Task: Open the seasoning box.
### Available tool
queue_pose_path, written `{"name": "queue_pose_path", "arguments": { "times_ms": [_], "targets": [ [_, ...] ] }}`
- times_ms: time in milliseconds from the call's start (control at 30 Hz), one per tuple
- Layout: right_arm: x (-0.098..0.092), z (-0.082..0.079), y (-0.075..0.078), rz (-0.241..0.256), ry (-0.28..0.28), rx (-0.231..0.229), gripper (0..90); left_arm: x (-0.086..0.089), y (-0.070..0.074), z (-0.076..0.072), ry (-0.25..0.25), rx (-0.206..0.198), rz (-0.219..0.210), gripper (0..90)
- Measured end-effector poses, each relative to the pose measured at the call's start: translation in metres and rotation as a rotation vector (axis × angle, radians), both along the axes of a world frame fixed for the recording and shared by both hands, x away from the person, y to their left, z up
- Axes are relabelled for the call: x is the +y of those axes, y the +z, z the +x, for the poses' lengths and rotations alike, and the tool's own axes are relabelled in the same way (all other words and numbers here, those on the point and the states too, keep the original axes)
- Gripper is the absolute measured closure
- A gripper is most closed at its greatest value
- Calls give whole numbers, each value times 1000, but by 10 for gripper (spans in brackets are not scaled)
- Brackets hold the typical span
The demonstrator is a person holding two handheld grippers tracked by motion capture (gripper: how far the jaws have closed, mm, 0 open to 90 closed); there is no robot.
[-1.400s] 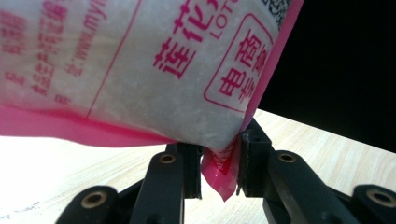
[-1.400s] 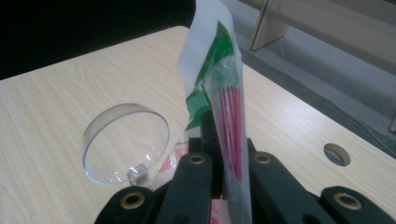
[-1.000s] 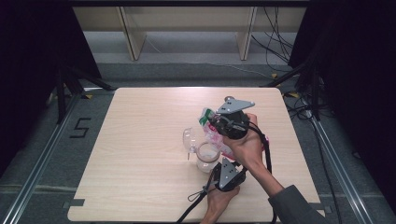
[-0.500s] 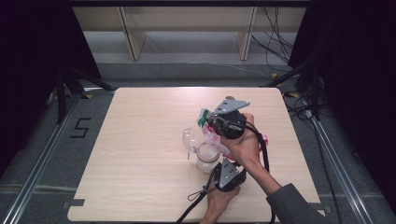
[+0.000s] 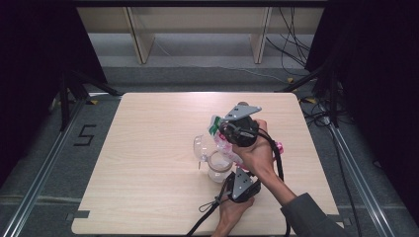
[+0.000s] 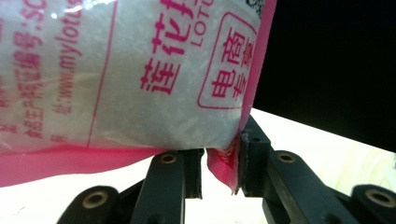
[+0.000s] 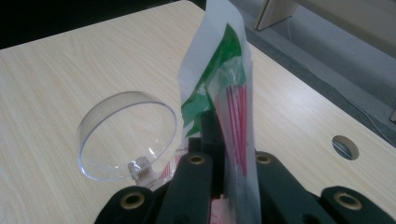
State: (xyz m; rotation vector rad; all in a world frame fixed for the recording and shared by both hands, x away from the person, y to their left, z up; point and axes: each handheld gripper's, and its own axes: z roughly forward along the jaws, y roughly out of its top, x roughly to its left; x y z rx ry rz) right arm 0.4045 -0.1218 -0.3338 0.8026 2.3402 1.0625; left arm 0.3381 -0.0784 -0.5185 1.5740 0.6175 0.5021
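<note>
Almost nothing has shifted over the last second — my right gripper stays clamped on the sugar bag's top, my left gripper pinching its pink bottom corner over the open clear jar. I judge pouring continues. Pale wooden table, dark curtains around.
</note>
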Motion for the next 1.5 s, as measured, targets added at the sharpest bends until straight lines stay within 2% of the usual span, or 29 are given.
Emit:
{"name": "queue_pose_path", "arguments": {
  "times_ms": [67, 167, 200, 267, 333, 400, 433, 467, 500, 600, 700, 800, 867, 1100, 1233, 1333, 1367, 1500],
  "targets": [
    [1, 0, 1, -7, 0, 15, 900, 0, 0, 0, 0, 1, -2, 743],
    [2, 1, 1, -16, -3, 14, 900, 1, 1, 0, -2, 0, -6, 742],
    [4, -1, 1, -10, -23, 27, 900, 0, 0, 0, -4, 0, -9, 742],
    [5, 1, 1, -28, -4, 19, 900, 0, 0, 0, -6, 2, -13, 743],
    [7, 1, -1, -31, -15, 14, 900, 0, 0, 0, -11, 3, -16, 743],
    [9, 1, -2, -36, -13, 31, 900, -4, 0, -1, -22, 12, -65, 744],
    [10, 3, -3, -48, 3, 19, 900, -4, 0, -1, -23, 12, -67, 744],
    [10, 2, -3, -49, -8, 25, 900, -5, 0, -1, -20, 8, -76, 744],
    [11, 2, -3, -44, -11, 38, 900, -4, 0, -1, -21, 4, -73, 744],
    [11, 2, -3, -42, -15, 29, 900, -4, 0, -1, -27, 11, -68, 744],
    [12, 3, -3, -43, -15, 42, 900, -5, 0, -1, -24, 5, -74, 743],
    [12, 4, -4, -50, -8, 25, 900, -4, 0, 0, -29, 12, -70, 743],
    [12, 3, -4, -47, -14, 43, 900, -4, 0, -1, -32, 13, -72, 743],
    [16, 4, -4, -47, -18, 34, 900, -4, 1, 0, -36, 8, -88, 743],
    [17, 4, -4, -59, -8, 44, 900, -4, 1, 0, -42, 12, -79, 743],
    [17, 5, -4, -69, 6, 33, 900, -4, 1, -1, -41, 10, -79, 743],
    [18, 4, -4, -61, -11, 44, 900, -4, 2, 0, -42, 11, -79, 743],
    [18, 5, -4, -59, -12, 38, 900, -4, 2, 0, -43, 11, -79, 743]
  ]
}}
